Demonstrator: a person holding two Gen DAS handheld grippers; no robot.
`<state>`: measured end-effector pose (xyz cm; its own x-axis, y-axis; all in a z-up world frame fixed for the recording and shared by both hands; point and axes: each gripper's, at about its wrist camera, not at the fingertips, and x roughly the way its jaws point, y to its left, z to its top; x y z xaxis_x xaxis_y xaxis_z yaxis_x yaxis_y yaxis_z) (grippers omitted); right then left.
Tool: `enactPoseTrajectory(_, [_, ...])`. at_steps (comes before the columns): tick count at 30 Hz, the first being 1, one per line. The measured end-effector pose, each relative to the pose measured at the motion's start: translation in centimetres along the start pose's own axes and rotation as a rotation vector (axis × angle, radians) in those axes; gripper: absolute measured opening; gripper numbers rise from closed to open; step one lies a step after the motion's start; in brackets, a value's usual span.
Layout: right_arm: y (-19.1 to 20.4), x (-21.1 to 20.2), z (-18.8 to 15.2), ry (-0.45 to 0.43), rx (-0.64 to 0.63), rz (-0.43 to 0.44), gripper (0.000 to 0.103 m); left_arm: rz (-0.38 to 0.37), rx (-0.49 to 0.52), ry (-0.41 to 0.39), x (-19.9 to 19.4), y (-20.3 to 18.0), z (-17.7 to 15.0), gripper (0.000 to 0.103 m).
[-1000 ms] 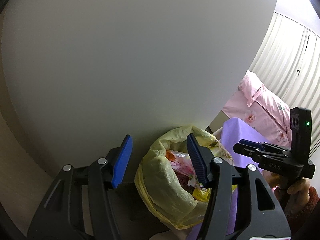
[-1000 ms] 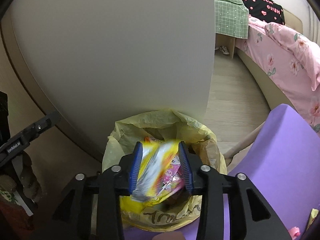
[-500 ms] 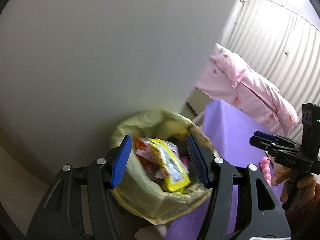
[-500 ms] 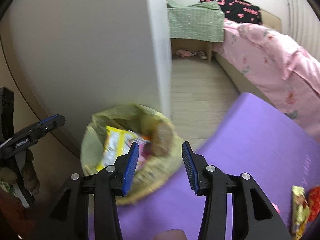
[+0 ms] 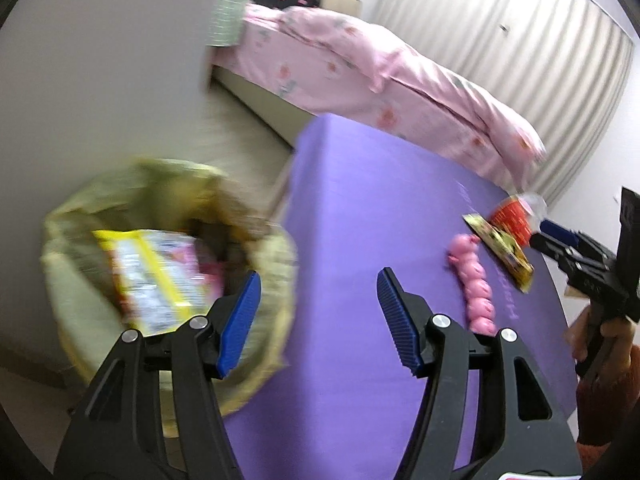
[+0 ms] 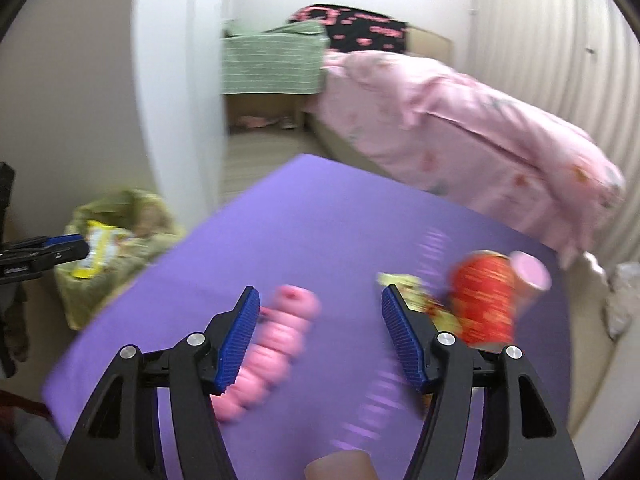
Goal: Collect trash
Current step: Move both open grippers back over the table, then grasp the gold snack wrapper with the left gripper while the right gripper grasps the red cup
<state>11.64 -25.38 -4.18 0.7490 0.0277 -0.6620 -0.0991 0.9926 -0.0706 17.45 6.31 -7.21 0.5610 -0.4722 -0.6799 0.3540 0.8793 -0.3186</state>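
The right gripper (image 6: 318,334) is opening its jaws, empty, over the purple mat (image 6: 340,224), with the pink ribbed piece (image 6: 276,344) lying nearest and the red cup (image 6: 486,300) lying at far right. The left gripper (image 5: 318,320) is standing wide and empty. Left of the mat, the trash bag (image 5: 80,312) is holding a yellow wrapper (image 5: 152,276).

Home bedroom: bed w/ pink floral duvet (image 6: 460,128) ahead of the grippers, pleated curtains (image 5: 520,40) to the right, purple-covered table (image 5: 380,220) below.
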Motion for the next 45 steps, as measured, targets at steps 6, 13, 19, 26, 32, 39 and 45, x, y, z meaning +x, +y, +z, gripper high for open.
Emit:
enactPoseTrajectory(6, [-7.5,0.9,-2.1,0.029,0.113,-0.163,0.060,-0.078,0.082,0.052,3.0,-5.1,0.6,0.057])
enactPoseTrajectory(13, [-12.9,4.6,-1.4,0.063,0.191,-0.167,0.060,-0.116,0.130,0.057,4.8,-9.0,2.0,0.057])
enactPoseTrajectory(19, [-13.6,7.3,-2.5,0.152,0.207,-0.097,0.050,-0.144,0.171,0.066,5.7,-11.4,2.8,0.057])
enactPoseTrajectory(26, [-13.4,3.1,-5.9,0.103,0.293,-0.042,0.050,-0.187,0.213,0.108,7.8,-14.6,2.8,0.057])
enactPoseTrajectory(32, [-13.8,-1.3,-9.0,0.046,0.353,-0.070,0.050,-0.244,0.217,0.152,9.8,-17.1,2.6,0.057])
enactPoseTrajectory(39, [-13.8,-3.1,-11.7,0.041,0.364,-0.143,0.050,-0.280,0.232,0.210,14.1,-21.3,3.2,0.057])
enactPoseTrajectory(45, [-14.0,-3.7,-12.7,0.029,0.370,-0.156,0.050,-0.191,0.234,0.248,18.3,-23.9,4.3,0.057])
